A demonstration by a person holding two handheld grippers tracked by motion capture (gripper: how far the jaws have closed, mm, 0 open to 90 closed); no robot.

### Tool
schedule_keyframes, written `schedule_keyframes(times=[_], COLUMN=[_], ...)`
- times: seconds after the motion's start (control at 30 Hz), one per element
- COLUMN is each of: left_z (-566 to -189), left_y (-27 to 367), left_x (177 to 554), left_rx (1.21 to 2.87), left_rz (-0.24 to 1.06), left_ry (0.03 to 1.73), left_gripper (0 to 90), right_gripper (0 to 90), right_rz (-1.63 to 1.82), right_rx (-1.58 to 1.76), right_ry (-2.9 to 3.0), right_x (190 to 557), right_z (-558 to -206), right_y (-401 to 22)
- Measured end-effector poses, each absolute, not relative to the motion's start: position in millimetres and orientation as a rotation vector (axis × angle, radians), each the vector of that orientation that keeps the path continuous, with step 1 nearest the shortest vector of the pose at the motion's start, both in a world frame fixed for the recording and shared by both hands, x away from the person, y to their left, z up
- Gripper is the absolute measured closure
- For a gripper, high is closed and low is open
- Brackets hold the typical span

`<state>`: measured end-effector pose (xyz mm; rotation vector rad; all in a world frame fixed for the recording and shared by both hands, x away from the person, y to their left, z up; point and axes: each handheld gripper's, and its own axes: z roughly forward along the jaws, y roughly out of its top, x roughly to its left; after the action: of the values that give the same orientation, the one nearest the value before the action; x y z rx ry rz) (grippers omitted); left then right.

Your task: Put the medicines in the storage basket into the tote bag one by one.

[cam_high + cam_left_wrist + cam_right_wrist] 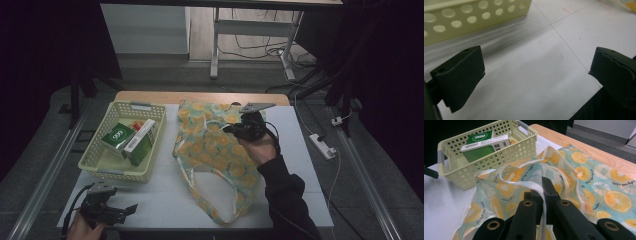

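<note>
the right gripper [544,195] pinches the fruit-print bag's [215,145] white strap, lifting its mouth; boxes [131,138] still wait in the basket [95,162] to its left. the left gripper [112,212] stands spread, empty.

The basket [474,15] is cut off by the left gripper view's top edge.
</note>
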<state>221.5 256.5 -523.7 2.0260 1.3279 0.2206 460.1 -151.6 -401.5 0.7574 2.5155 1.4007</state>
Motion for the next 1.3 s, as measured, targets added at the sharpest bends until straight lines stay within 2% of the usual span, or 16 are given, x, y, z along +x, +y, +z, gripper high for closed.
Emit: schedule_keyframes(times=[0.73,0.97,1.3], left_z=[-516.1,-504.4,-490.0], left_y=[270.4,273.0,280.3], left_x=[219.0,216.6,219.8], left_rx=[1.941,1.931,1.883], left_rz=[0.161,0.198,0.242], left_ry=[1.258,1.227,1.267], left_gripper=[0.0,0.0,0.0], right_gripper=[89.4,89.4,89.4], right_rz=[1.409,1.403,1.406], right_rx=[0.729,0.739,0.725], right_ry=[2.529,2.528,2.534], right_x=[459.0,460.9,460.0], right_z=[-403.2,-404.9,-403.4], right_y=[-151.5,-153.0,-152.1])
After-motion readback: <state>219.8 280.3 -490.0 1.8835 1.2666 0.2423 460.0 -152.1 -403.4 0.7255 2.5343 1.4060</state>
